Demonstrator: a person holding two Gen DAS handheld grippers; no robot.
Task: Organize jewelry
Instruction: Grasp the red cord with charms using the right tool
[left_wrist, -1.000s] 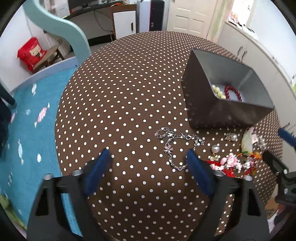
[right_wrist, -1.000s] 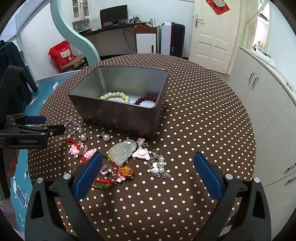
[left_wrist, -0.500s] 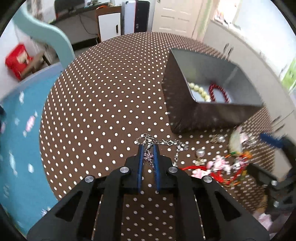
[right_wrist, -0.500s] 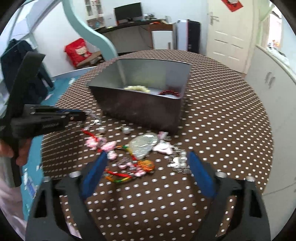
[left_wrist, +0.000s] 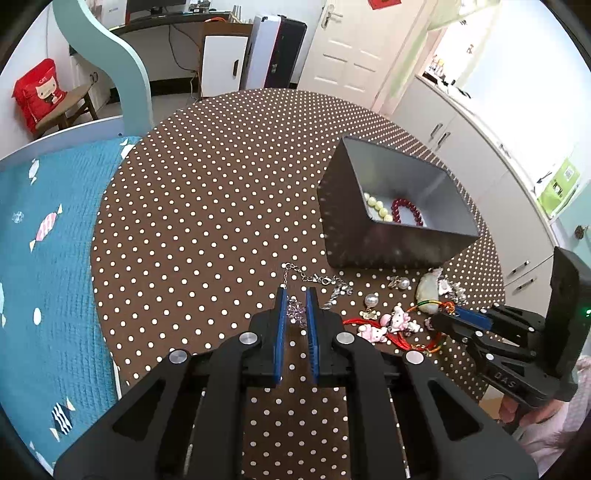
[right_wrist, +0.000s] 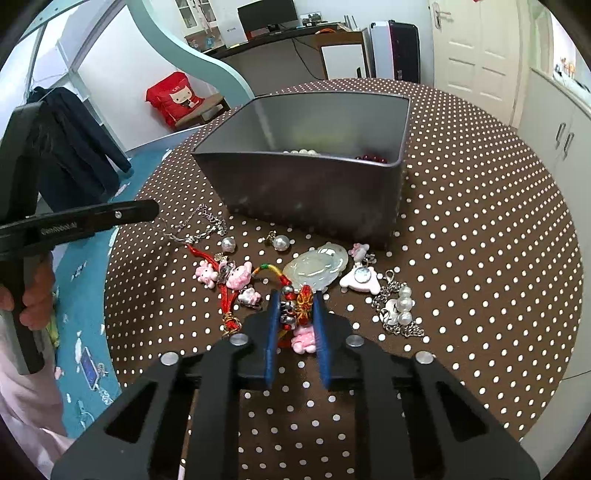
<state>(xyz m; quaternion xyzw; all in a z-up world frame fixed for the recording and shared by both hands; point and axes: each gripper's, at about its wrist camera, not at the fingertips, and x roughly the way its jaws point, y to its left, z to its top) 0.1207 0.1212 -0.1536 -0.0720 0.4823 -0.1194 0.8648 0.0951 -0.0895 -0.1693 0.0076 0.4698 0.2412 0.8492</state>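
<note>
Both pairs of jaws, spread wide a second earlier, have just been closing. The silver chain bracelet is being pinched by the left gripper at its sparkling charm, and the red knotted cord is being clamped by the right gripper, presumably for transfer into the grey metal box, where bead strands are already being kept.

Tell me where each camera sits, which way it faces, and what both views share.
Left wrist: rides the left tongs, looking down at the silver chain they pinch; the right tongs enter at right.
Right wrist: rides the right tongs, whose jaws have just been closing on the red knotted cord; the left tongs and a hand show at left.
Shared: the grey tin, the polka-dot table and the loose jewelry.
</note>
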